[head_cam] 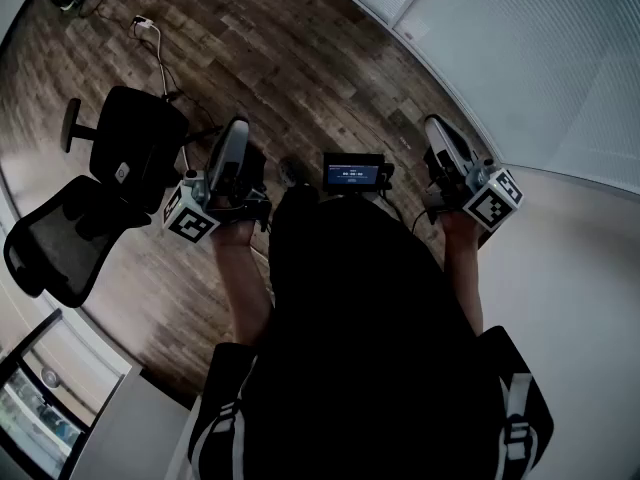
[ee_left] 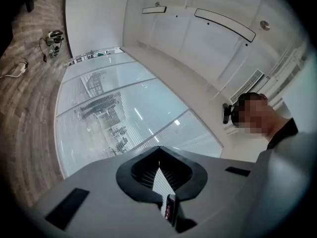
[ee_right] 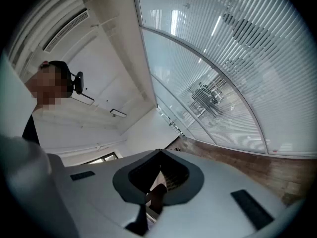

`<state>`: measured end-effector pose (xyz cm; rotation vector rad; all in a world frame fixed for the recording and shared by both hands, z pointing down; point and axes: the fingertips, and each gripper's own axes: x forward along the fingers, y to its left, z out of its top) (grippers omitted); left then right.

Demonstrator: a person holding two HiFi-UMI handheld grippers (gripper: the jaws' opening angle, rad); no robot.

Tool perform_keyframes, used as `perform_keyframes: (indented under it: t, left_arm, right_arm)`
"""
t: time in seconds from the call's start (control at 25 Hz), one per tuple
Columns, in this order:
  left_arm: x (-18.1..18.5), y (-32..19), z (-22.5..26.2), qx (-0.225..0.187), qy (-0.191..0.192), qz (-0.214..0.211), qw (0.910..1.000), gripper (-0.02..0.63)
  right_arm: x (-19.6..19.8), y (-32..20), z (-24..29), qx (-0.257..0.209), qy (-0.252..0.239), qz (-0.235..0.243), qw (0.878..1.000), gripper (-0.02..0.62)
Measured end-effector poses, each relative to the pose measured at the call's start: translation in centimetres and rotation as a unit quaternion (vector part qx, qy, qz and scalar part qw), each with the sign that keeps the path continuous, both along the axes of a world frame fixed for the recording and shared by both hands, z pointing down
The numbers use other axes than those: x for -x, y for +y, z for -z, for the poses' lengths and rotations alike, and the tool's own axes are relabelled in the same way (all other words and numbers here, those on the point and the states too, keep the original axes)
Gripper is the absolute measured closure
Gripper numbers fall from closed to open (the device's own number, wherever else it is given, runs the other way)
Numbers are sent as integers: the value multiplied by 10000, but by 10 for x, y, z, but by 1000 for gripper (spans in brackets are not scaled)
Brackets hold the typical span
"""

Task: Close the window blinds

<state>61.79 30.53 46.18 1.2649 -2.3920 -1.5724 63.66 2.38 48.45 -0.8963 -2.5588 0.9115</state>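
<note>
Forearms reach forward from a dark-clad torso at the bottom of the head view, each hand carrying a gripper. The left gripper sits above its marker cube and tilts upward. Its own view shows the jaws pressed together with nothing between them. The right gripper is held about level, and its jaws are likewise clenched tight on nothing. Between the two grippers, close to the person's chest, sits a small screen device with a lit display.

Below and beyond the hands lies a wood-plank floor. A black office chair stands to the left of the left gripper, and a white cable trails across the boards farther off.

The window blinds hang at the far edge of the floor, ahead and to the right, well apart from both grippers. They are lowered over the glass panes. In the left gripper view the blinds stretch across several panes, and in the right gripper view their horizontal slats let vague outside shapes show through. A white wall adjoins the blinds on the right.
</note>
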Motion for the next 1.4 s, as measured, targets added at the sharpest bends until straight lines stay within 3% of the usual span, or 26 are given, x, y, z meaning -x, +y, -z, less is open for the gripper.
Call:
perform_keyframes:
  t: [0.96, 1.4]
  left_arm:
    - [3, 0, -15, -62, 116, 44, 9999, 600]
    - [69, 52, -30, -186, 201, 182, 9995, 600]
  right_arm:
    - [10, -4, -12, 74, 236, -120, 9996, 586]
    - [83, 31, -18, -78, 290, -184, 9994, 586]
